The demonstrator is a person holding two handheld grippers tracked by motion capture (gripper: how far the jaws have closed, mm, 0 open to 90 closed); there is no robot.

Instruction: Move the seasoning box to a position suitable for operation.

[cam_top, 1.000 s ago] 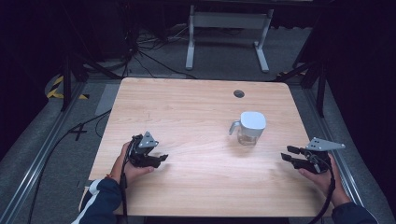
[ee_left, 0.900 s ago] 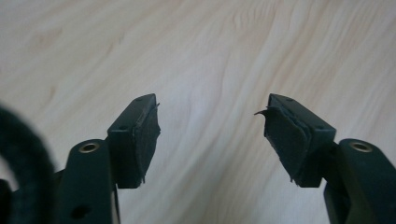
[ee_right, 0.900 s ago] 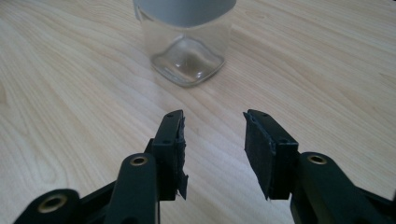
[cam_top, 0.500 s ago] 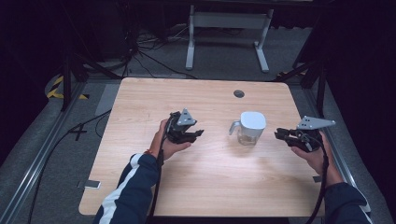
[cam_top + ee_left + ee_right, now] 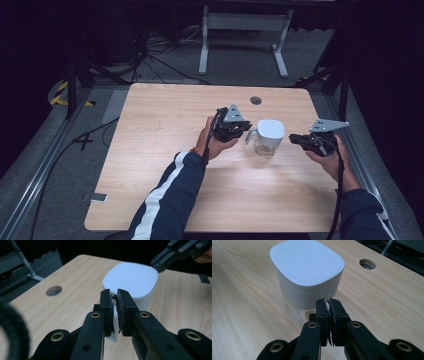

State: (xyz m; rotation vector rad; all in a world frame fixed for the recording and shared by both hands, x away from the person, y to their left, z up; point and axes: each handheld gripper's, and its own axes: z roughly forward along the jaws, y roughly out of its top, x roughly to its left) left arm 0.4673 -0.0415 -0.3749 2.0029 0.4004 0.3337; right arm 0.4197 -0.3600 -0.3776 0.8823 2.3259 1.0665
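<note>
High view: jug mid-table between left claw and right claw, both pressed together.

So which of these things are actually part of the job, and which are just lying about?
In the job:
- jug with white lid
- left gripper, at the jug's handle
- right gripper, beside the jug

Lying about:
- hole in the table
- grey stand behind
- cables on the floor
</note>
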